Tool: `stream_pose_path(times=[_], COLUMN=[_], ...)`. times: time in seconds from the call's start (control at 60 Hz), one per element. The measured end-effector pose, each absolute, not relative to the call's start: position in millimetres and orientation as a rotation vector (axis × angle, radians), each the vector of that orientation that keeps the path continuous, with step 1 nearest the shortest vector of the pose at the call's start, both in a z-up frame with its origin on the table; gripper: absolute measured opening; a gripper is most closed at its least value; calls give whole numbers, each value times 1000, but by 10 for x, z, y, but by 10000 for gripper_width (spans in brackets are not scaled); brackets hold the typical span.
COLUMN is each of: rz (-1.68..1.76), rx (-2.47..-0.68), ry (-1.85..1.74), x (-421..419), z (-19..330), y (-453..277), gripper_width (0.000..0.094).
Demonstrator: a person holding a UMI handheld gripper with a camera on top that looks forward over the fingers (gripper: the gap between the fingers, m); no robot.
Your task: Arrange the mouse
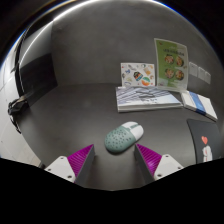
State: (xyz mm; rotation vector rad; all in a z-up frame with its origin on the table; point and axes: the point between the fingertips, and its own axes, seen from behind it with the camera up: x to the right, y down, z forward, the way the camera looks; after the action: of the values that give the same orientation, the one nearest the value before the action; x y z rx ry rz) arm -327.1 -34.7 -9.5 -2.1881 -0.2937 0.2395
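Note:
A mouse [123, 137] with a teal dotted body and a white front lies on the grey table [80, 115], just ahead of my fingers and slightly right of the middle between them. My gripper [115, 160] is open, its purple pads [78, 160] spread wide on either side, and nothing is between them. The mouse rests on the table on its own, apart from both fingers.
Beyond the mouse lie a stack of papers and booklets [148, 97] and a blue-edged booklet [200, 103]. Printed cards [170, 62] stand against the back wall. A dark mouse mat [205, 140] lies to the right. A black monitor [35, 75] and cables are at the left.

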Motion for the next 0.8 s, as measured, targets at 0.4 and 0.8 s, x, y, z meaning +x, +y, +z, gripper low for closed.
stream_pose_path(times=[0.4,0.8], rz=[117,152], rx=[-2219,-2120], ry=[-236,-161], x=[-3427,-3752], z=[-153,380], y=[469,-41], gripper_width=[804,406])
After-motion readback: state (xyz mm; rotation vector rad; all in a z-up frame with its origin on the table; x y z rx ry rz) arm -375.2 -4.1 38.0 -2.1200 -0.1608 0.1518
